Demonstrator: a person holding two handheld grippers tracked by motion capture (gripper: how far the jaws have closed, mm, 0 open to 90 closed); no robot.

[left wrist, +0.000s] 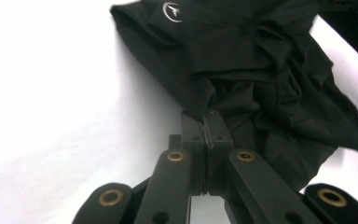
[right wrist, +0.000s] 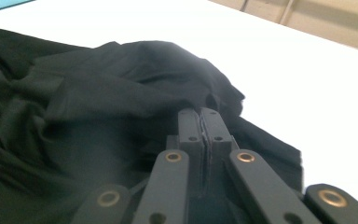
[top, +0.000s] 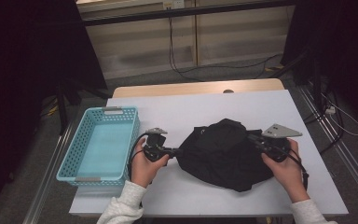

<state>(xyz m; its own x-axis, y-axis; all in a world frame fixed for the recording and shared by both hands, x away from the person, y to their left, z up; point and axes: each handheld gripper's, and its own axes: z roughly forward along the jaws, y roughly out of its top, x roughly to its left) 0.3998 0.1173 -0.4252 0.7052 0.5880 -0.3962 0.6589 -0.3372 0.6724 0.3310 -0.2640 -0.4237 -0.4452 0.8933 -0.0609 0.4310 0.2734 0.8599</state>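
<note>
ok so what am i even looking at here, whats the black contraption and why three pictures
There is no robot here. A person sits at a white table and holds a hand-operated two-jaw gripper in each hand. The high view looks down from above the person's side. The other two pictures come from small cameras riding on the grippers, looking along their black jaws.

On the table lie a crumpled black garment with a small white logo and, to its left, an empty light blue plastic basket.

The left gripper is shut on a fold at the garment's left edge. The right gripper is shut on cloth at its right side. So both hands pinch the garment from opposite sides, perhaps to spread or fold it.
</note>
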